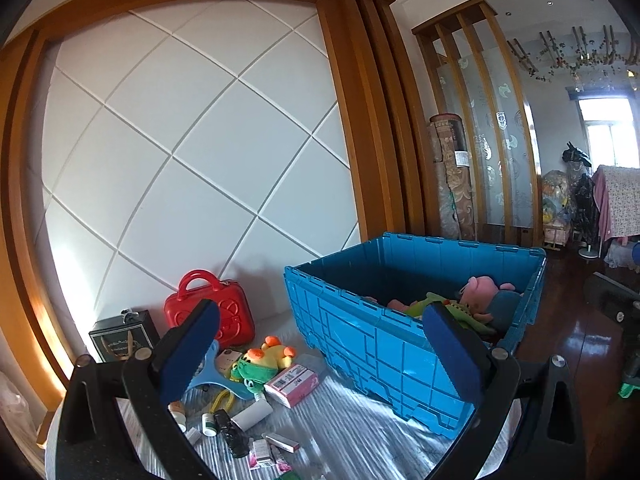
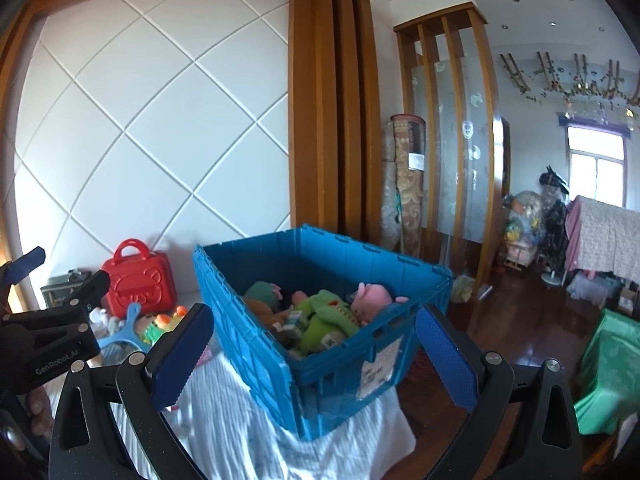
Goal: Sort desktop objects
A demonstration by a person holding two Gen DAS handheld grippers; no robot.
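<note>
Both tongs are spread wide and hold nothing. The left gripper (image 1: 320, 344) hovers above clutter near the tabletop's left edge: a yellow and green plush toy (image 1: 266, 362), a pink box (image 1: 292, 384), a white tube (image 1: 252, 416), small bottles (image 1: 208, 424) and a blue hand mirror (image 1: 208, 376). A red toy case (image 1: 210, 308) and a dark box (image 1: 122, 338) stand against the back edge. The right gripper (image 2: 312, 348) hangs before the blue crate (image 2: 256, 336) at the tabletop's right edge, already holding plush toys, including a pink pig (image 2: 372, 298). Judging by this, sorting is midway, between picks. Next, the left gripper likely must drop onto the loose plush and close on it.
</note>
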